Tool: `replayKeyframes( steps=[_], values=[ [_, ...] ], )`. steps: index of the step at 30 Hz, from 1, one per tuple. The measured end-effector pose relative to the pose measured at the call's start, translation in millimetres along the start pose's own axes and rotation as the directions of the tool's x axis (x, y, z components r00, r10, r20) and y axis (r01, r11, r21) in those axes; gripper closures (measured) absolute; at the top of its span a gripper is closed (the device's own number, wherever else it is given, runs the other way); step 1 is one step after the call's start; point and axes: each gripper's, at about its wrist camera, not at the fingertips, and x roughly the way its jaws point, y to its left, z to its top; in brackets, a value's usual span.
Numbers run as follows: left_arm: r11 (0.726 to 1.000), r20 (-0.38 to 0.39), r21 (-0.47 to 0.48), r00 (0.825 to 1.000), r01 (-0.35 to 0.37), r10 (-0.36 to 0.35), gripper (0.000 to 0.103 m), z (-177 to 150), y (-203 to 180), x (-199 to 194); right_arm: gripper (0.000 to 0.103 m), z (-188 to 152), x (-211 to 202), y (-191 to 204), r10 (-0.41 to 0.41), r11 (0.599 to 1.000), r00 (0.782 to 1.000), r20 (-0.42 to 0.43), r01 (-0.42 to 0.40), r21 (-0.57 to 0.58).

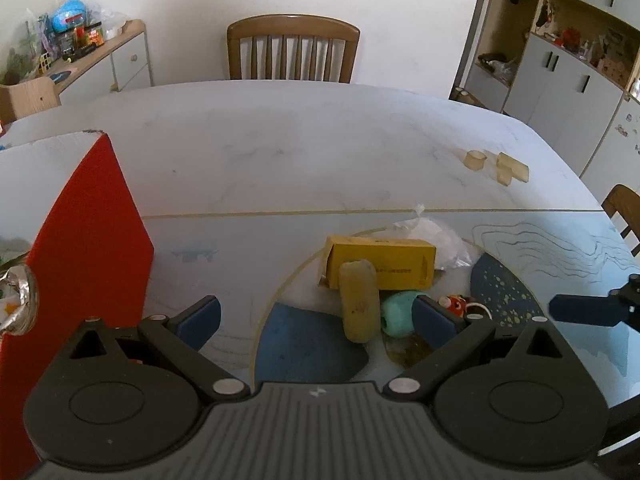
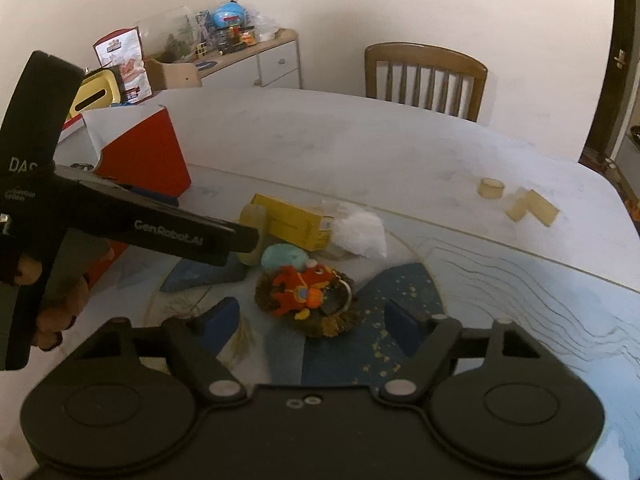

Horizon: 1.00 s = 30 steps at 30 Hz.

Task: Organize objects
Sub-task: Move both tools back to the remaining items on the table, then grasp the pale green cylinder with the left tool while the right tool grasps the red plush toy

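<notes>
Both sets of jaws stand spread and hold nothing. The left gripper hovers low over the table, its blue pads either side of a tan foam roll that leans against a yellow box. The roll lies between the fingers but no contact shows; this reads as an approach to a pinch, with the wide opening giving clearance past the box. A teal cylinder lies touching the roll's lower end, just inside the left gripper's right pad, so a closing stroke may catch it as well.

The right gripper is lined up on an orange plush toy resting on a brown fuzzy mat. The fingers are apart from the toy, near its front edge. The toy appears soft and should compress under the grip.

A crumpled white bag lies against the box's right end. A red box stands at the left, close to the left gripper; it is probably the container for the sorted items, though its opening is not clearly visible. Three pale blocks sit well apart on the far right of the table.
</notes>
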Motion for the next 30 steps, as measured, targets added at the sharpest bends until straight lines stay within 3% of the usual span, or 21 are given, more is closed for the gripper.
replayKeyframes(
  steps=[7, 14, 18, 23, 30],
  values=[
    [1.000, 0.003, -0.004, 1.000, 0.017, -0.017, 0.005, 5, 1, 8, 0.036, 7, 23, 5, 0.029, 1.000, 0.999, -0.016, -0.030, -0.010],
    [0.998, -0.030, -0.001, 0.998, 0.063, -0.063, 0.037, 3, -2, 17, 0.050, 7, 35, 10, 0.041, 0.999, 0.998, -0.040, -0.041, -0.015],
    [0.996, -0.028, -0.010, 0.996, 0.087, -0.088, 0.044, 3, -2, 18, 0.054, 7, 41, 9, 0.037, 0.999, 0.998, -0.056, -0.038, -0.011],
    [0.992, -0.027, -0.021, 0.992, 0.124, -0.125, 0.066, 4, -4, 18, 0.058, 7, 45, 4, 0.035, 0.999, 0.997, -0.064, -0.033, 0.022],
    [0.992, -0.024, -0.002, 0.992, 0.123, -0.123, 0.078, 4, -10, 16, 0.066, 6, 48, 9, -0.004, 1.000, 0.998, -0.060, 0.004, -0.011]
  ],
)
